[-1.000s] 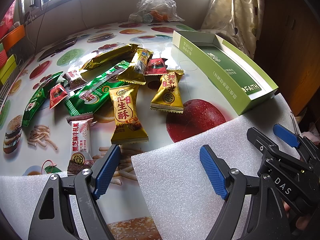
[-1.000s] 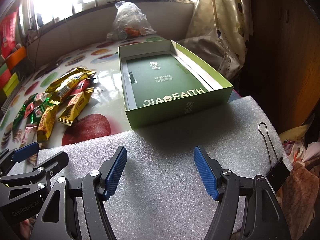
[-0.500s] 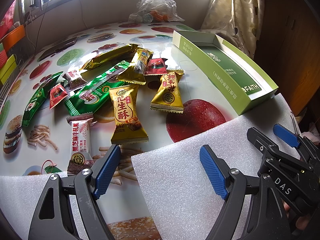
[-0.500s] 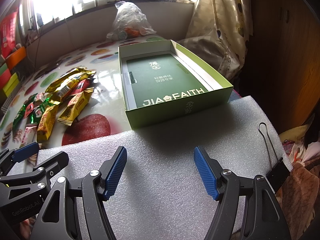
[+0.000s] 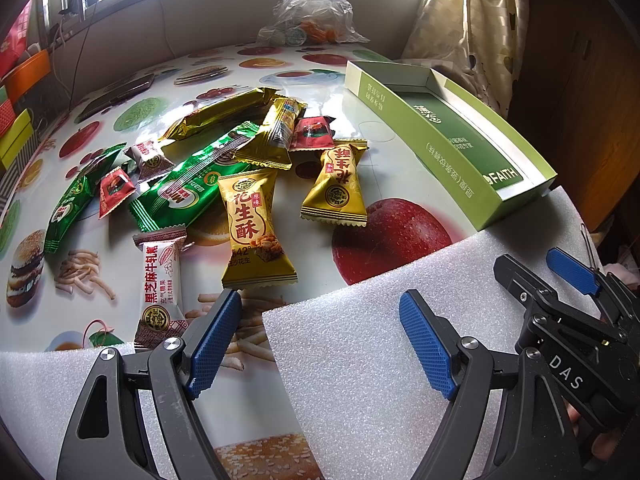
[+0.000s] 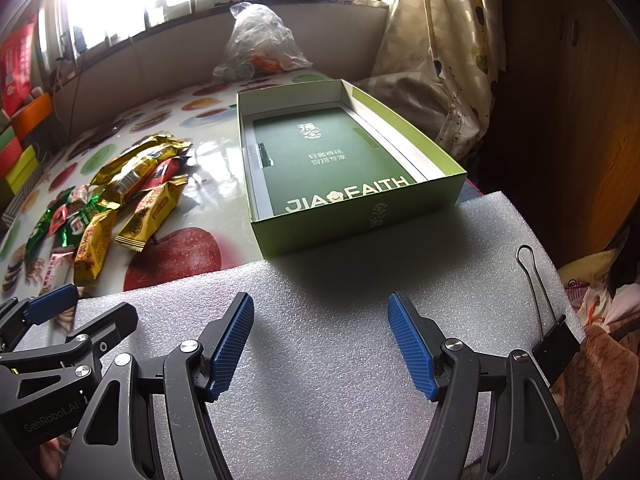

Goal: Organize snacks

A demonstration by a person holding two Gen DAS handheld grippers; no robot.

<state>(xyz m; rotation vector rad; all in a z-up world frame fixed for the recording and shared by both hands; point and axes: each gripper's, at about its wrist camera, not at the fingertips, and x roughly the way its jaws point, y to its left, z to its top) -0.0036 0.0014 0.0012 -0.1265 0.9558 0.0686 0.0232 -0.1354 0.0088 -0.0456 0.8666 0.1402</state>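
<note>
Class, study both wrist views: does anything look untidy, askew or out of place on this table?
Yes. The snack packets lie in a loose heap, overlapping at mixed angles, left of the green box, which holds none. A binder clip sits at the foam sheet's right edge.

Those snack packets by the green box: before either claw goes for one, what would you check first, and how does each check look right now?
1. Left gripper open with nothing in it: ok.
2. Right gripper open with nothing in it: ok.
3. Green box open, no snacks inside: ok.
4. A snack lying free to grab: ok, the yellow peanut candy packet lies nearest the left gripper, only its top corner tucked against the green wrapper.
5. Path from the pile to the box: ok, only bare table between.
6. Foam sheet held firm under the grippers: cannot tell; a binder clip sits at its edge.
</note>
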